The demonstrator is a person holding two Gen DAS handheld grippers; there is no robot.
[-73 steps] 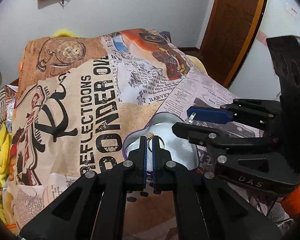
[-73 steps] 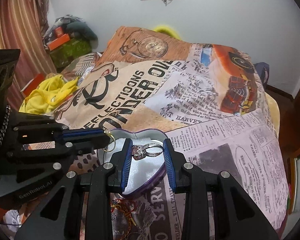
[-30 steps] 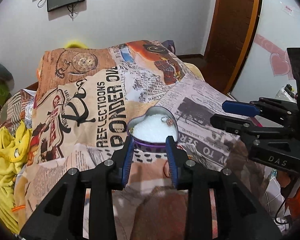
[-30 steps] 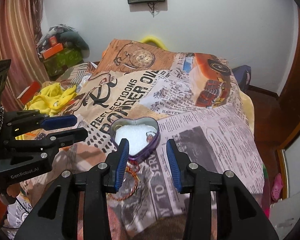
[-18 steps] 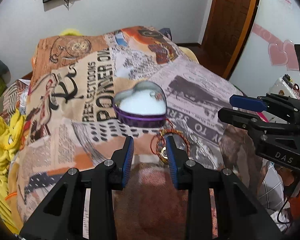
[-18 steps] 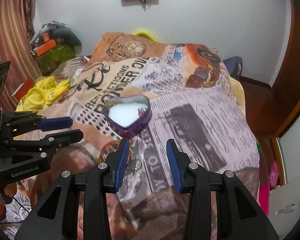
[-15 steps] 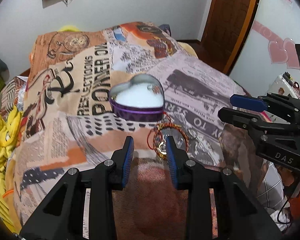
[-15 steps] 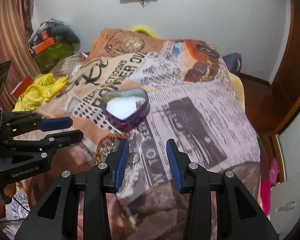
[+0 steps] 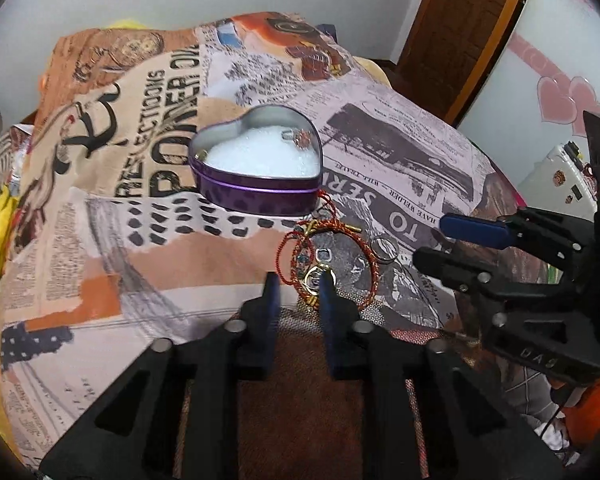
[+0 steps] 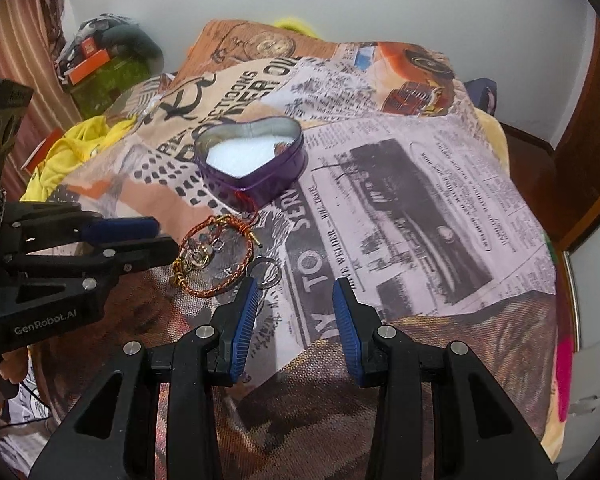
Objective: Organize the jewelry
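Note:
A purple heart-shaped tin (image 9: 256,194) with a white lining stands on the printed bedspread (image 9: 112,240); it also shows in the right wrist view (image 10: 256,178). A ring (image 9: 298,137) lies inside it. In front of the tin lie red and gold bracelets (image 9: 332,256) with a charm, and a silver ring (image 9: 384,249). These also show in the right wrist view: bracelets (image 10: 216,256), ring (image 10: 265,273). My left gripper (image 9: 298,288) is open and empty, its tips at the near edge of the bracelets. My right gripper (image 10: 294,296) is open and empty, just right of the silver ring.
The bed drops off on the right toward a brown wooden door (image 9: 464,28). Yellow cloth (image 10: 68,152) and boxes (image 10: 88,60) lie at the left side of the bed. A white wall stands behind the bed.
Both grippers have drawn back from the tin and dropped low toward the bracelets and ring in front of it. The left gripper had been shut on a gold ring over the tin and is now open.

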